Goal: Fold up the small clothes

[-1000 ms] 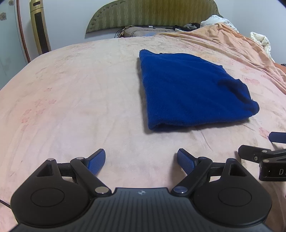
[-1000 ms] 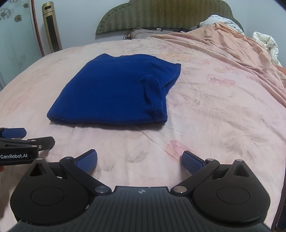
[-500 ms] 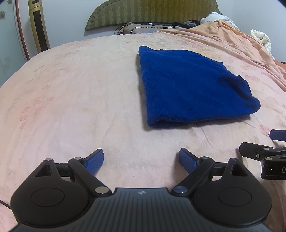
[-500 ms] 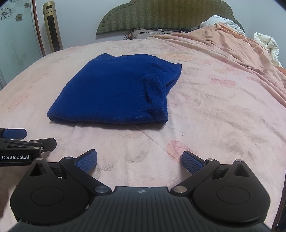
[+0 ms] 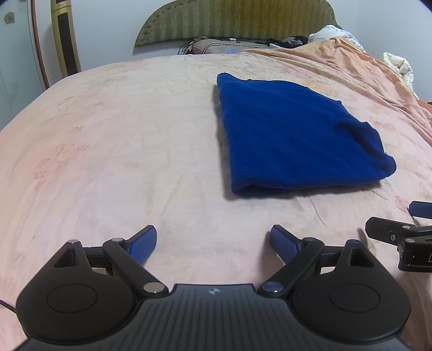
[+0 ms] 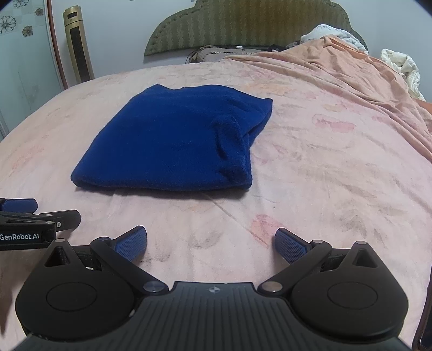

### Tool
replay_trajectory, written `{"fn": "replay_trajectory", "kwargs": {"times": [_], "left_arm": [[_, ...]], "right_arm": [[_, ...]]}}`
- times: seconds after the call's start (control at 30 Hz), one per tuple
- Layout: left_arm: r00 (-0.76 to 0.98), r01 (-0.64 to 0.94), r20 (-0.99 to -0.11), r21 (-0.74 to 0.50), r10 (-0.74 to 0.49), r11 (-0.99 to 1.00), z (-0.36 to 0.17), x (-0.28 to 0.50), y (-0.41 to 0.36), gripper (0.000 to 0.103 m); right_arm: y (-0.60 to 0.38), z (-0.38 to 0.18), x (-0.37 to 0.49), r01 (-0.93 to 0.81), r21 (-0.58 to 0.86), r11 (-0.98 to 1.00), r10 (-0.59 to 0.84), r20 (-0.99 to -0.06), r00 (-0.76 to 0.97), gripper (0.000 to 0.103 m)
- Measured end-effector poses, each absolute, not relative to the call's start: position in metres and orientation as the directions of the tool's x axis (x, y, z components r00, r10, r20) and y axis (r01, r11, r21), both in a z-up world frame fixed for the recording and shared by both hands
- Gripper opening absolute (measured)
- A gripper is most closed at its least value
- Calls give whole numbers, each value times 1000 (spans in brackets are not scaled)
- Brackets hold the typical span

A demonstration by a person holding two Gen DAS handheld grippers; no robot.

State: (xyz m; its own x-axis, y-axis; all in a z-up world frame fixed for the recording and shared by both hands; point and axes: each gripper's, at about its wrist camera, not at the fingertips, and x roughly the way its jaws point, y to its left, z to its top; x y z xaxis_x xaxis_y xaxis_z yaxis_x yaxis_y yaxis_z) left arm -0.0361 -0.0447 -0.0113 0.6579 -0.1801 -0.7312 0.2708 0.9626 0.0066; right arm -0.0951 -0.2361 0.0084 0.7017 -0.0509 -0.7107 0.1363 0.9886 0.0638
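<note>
**Ana:** Pink bedsheet (image 5: pixel 135 140) fills both views, with a green headboard (image 6: pixel 243 24) behind. What are the tools doing?

**Ben:** Start with the left tool (image 5: pixel 213 243): released, blue pads spread wide, nothing between them, poised just above the sheet. The right tool (image 6: pixel 210 243) is the same, wide apart and empty. They sit side by side (each shows at the edge of the other's view).

**Ana:** And the garment?

**Ben:** The blue garment (image 6: pixel 172 140) lies flat on the sheet, beyond both tools and clear of them, between the tools and the headboard. It looks folded into a compact rectangle, one tucked flap showing on its right side.

**Ana:** Why hold back with open pads?

**Ben:** My guess: the fold looks finished, so both tools stand off it to leave it undisturbed. A rumpled peach blanket (image 6: pixel 337 62) lies right of the garment, nearer the headboard.
</note>
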Motion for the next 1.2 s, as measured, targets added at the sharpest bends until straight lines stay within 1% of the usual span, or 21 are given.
{"fn": "replay_trajectory", "kwargs": {"times": [0.17, 0.5, 1.2], "left_arm": [[660, 269, -731, 13, -174, 963, -11, -37, -44, 92], [660, 259, -732, 11, -169, 966, -10, -36, -41, 92], [664, 239, -731, 9, -157, 971, -7, -36, -35, 92]], "right_arm": [[-230, 12, -95, 122, 47, 991, -53, -706, 706, 102], [-233, 11, -94, 140, 57, 988, -58, -711, 701, 102], [-225, 12, -91, 109, 57, 992, -37, -708, 706, 102]]}}
